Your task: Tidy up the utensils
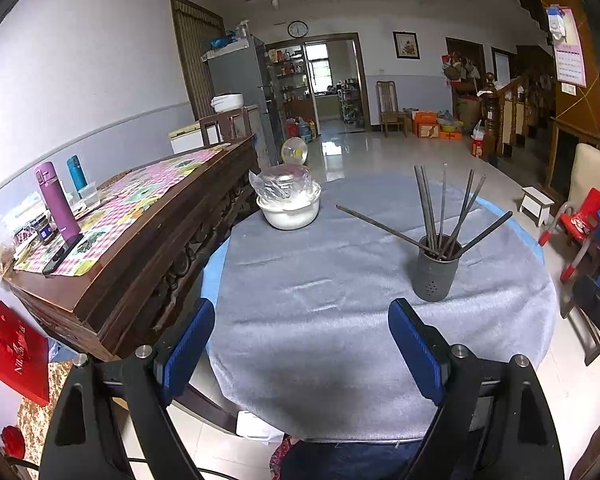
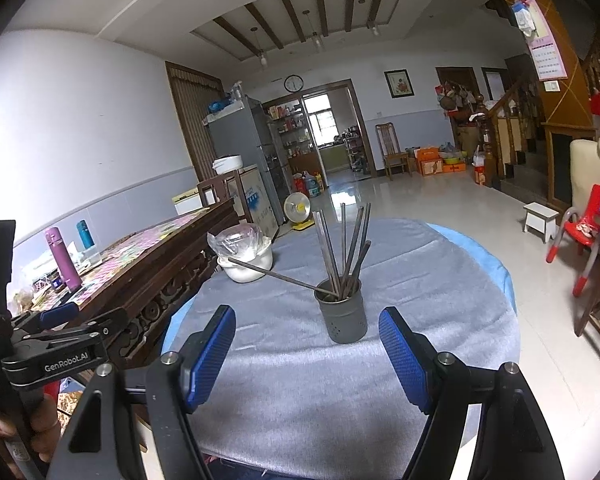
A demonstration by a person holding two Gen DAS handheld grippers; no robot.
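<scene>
Holder (image 1: 436,270): stands on the round table (image 1: 340,320), right of centre.
Chopsticks (image 1: 440,208): in the holder, upright and fanned; one leans far left.
Bowl (image 1: 288,212): on the table, behind and left of the holder, well apart.
Sideboard (image 1: 140,248): left of the table.

Family home: fridge (image 1: 240,80), round table (image 1: 340,280), wall clock (image 1: 297,29), probably kitchen beyond

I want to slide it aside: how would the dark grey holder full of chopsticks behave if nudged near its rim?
The tall dark grey perforated cylindrical holder would likely tip rather than slide: it is narrow, and the long dark metal chopsticks splay well above it. The wrinkled grey tablecloth probably drags at its base. Pushing low seems safer.
</scene>
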